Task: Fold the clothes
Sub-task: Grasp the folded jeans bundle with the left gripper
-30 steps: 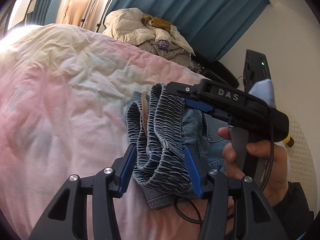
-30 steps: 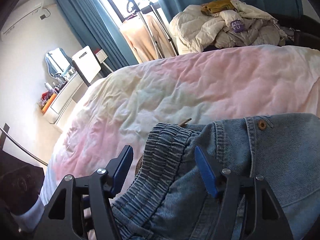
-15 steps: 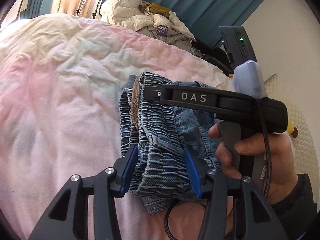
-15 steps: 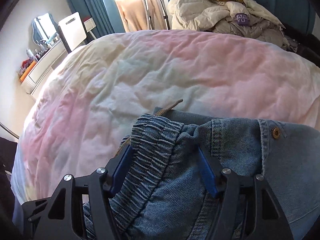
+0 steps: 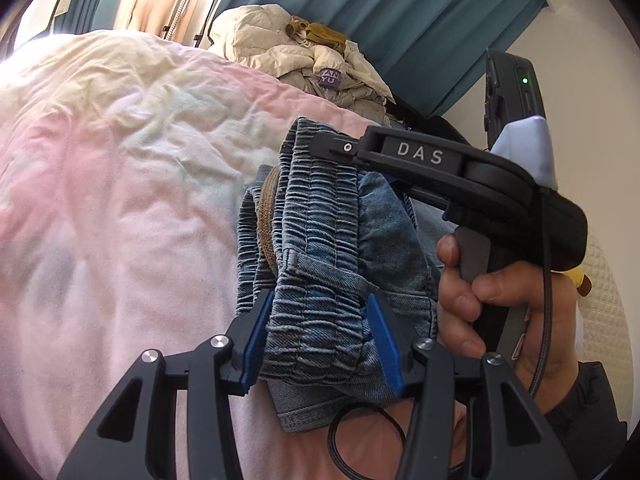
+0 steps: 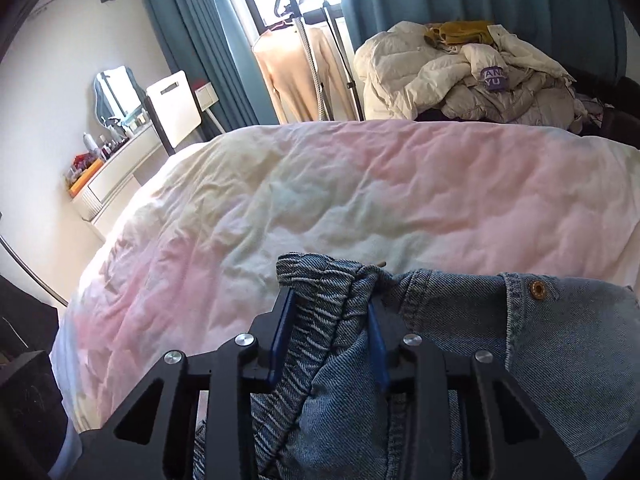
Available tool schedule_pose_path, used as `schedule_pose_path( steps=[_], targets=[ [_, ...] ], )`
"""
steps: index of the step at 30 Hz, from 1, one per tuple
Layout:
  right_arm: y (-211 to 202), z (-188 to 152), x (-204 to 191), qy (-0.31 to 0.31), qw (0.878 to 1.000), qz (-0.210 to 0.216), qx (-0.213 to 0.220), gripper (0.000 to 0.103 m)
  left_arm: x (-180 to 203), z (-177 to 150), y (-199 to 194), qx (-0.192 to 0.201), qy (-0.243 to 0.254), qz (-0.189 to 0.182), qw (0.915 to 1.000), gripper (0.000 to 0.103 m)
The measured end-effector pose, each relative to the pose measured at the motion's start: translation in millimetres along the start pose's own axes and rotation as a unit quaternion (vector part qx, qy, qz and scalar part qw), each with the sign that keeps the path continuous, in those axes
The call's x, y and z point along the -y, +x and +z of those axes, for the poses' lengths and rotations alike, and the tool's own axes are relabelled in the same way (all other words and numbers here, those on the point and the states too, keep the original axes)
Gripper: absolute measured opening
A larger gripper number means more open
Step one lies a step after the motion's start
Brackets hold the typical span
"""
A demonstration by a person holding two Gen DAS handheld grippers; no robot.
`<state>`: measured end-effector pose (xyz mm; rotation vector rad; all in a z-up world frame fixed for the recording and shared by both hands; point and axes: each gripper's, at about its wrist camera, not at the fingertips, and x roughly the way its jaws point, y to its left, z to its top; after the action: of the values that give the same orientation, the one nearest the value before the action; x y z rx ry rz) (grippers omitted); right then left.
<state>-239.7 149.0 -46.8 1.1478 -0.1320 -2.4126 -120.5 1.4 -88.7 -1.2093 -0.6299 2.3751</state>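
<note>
Both tongs grip one thing: the jeans (image 5: 336, 248), taken at the gathered elastic waistband. Seen from the left wrist, the left gripper (image 5: 320, 344) is clenched on a thick bunch of that waistband, its blue pads pressing in from both sides. Just beyond it, further along the same band, the right gripper (image 5: 344, 148) bites the far end, with the person's right hand (image 5: 480, 292) wrapped round its handle (so the two tools sit close together, almost in line).

From the right wrist, the right gripper (image 6: 330, 320) is likewise clamped on the ribbed band, and the denim body with its copper rivet (image 6: 536, 289) spreads away to the right of the jaws and below them.

That is the relation the coming move seems to turn on: the waistband's long axis runs from one gripper to the other, roughly away from the left camera, while the rest of the garment trails to the right gripper's side. Neither hand is clearly nearer; both already hold it.

The jeans sit near the near right edge of the bed (image 6: 360, 200), over the pink quilt, apparently bunched rather than spread. Whether they are lifted or resting I cannot tell.

Much is cut off. The legs and hems lie out of both views, so the number of folds cannot be judged. A black cable (image 5: 360, 432) loops under the denim.
</note>
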Motion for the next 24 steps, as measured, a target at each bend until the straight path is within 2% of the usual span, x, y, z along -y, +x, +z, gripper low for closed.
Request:
schedule_pose_path(
  steps=[4, 8, 14, 15, 16, 17, 18, 19, 22, 24],
  targets=[
    [30.1, -18.8, 16.5, 0.023, 0.999, 0.015, -0.032, 0.038, -10.3, 2.2, 3.5, -0.011, -0.031, -0.009, 0.9994, 0.049],
    [17.8, -27.9, 28.6, 0.047, 0.998, 0.049, -0.008, 0.042, -20.6, 3.0, -1.7, -0.010, -0.066, -0.019, 0.9975, 0.049],
    [-43.7, -40.6, 16.5, 0.039, 0.998, 0.043, 0.025, 0.042, -32.4, -3.6, -21.8, 0.007, -0.116, -0.035, 0.9926, 0.052],
    [-56.3, -45.2, 14.3, 0.035, 0.998, 0.034, 0.029, 0.042, -34.3, -4.7, -25.1, 0.010, -0.124, -0.037, 0.9915, 0.054],
    [-68.4, -50.1, 12.3, 0.033, 0.999, 0.025, 0.031, 0.042, -35.9, -6.0, -27.6, 0.011, -0.132, -0.043, 0.9902, 0.061],
    [-81.8, -55.6, 12.5, 0.036, 0.999, 0.018, 0.036, 0.042, -36.9, -7.8, -28.5, 0.007, -0.141, -0.055, 0.9884, 0.065],
    [-95.4, -61.1, 12.9, 0.040, 0.998, 0.011, 0.042, 0.042, -37.7, -10.2, -28.5, 0.000, -0.150, -0.069, 0.9862, 0.074],
    [-110.1, -67.5, 15.1, 0.050, 0.997, 0.010, 0.052, 0.042, -37.8, -13.1, -27.9, -0.008, -0.159, -0.084, 0.9837, 0.077],
    [-154.5, -92.9, 30.8, 0.100, 0.991, 0.016, 0.082, 0.043, -33.4, -23.7, -25.2, -0.034, -0.171, -0.108, 0.9788, 0.083],
    [-180.3, -112.2, 45.5, 0.138, 0.986, 0.011, 0.097, 0.044, -29.4, -30.9, -20.7, -0.053, -0.173, -0.113, 0.9770, 0.084]
  ],
)
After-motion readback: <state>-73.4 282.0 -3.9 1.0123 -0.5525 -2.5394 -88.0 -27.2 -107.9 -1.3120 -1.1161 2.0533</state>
